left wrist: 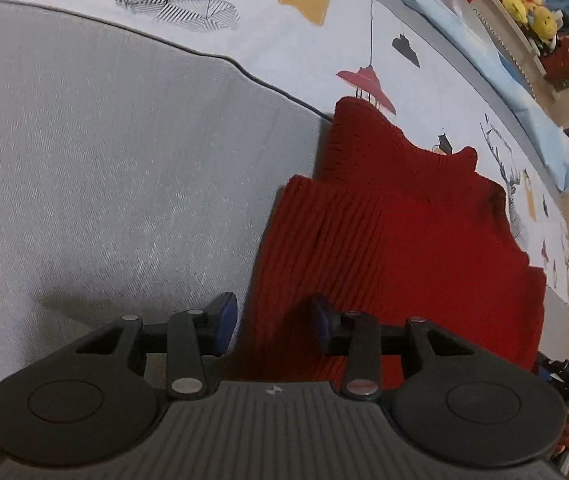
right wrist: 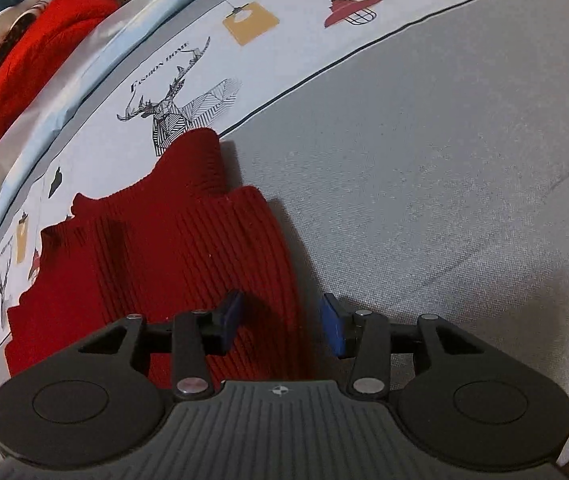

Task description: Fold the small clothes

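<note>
Red ribbed knit, a small sweater (left wrist: 396, 240), lies folded on the grey bedspread (left wrist: 104, 160) of the bed, its far end reaching onto a pale printed sheet (left wrist: 324, 52) with deer and lamp drawings. We hold our left hand-held gripper (left wrist: 274, 326) over the sweater's near left edge: its blue pads stand apart, one over grey cloth, one over the knit, pressing on nothing. Our right hand-held gripper (right wrist: 282, 326) sits the same way at the sweater's near right edge (right wrist: 188, 264), released, one pad above the knit and one above the bedspread. Beyond the sheet we see a brighter red garment (right wrist: 40, 52) among other clothes, and yellow plush toys (left wrist: 524, 4) on a shelf.
</note>
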### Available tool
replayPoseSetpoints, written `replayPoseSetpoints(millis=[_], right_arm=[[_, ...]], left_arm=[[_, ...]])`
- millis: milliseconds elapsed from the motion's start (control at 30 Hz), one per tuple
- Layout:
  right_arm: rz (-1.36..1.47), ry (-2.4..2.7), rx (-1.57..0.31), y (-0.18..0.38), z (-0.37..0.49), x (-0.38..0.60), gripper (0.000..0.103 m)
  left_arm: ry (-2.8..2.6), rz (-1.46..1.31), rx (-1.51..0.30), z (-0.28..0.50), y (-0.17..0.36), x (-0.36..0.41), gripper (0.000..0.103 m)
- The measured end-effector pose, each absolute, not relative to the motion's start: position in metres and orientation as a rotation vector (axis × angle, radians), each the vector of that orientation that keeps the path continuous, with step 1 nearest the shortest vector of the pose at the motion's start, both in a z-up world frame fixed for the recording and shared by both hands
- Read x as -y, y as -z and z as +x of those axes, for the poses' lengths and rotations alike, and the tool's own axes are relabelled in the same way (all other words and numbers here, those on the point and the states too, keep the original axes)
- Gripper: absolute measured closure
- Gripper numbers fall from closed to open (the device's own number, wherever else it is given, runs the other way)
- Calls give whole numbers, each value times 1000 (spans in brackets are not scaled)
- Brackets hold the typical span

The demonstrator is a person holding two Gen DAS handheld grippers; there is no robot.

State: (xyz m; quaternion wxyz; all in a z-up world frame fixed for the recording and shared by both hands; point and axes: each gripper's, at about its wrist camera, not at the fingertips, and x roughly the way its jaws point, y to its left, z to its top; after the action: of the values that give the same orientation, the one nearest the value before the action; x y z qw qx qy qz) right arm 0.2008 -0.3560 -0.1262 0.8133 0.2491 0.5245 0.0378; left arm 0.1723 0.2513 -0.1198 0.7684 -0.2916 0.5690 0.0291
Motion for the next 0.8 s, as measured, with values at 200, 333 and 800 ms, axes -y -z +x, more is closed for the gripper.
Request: replayPoseSetpoints(millis=[200,333,800], right_arm=[[499,-139,-1002,99,191,352,93],[529,-159,-723,51,170,362,94],[515,24,-991,102,207,347,59]], left_arm=[[-4,-535,-1106,164,86,-246,92],[26,-491,-847,148,37,-243,92],[-24,-486,-1153,168,79,-229,58]])
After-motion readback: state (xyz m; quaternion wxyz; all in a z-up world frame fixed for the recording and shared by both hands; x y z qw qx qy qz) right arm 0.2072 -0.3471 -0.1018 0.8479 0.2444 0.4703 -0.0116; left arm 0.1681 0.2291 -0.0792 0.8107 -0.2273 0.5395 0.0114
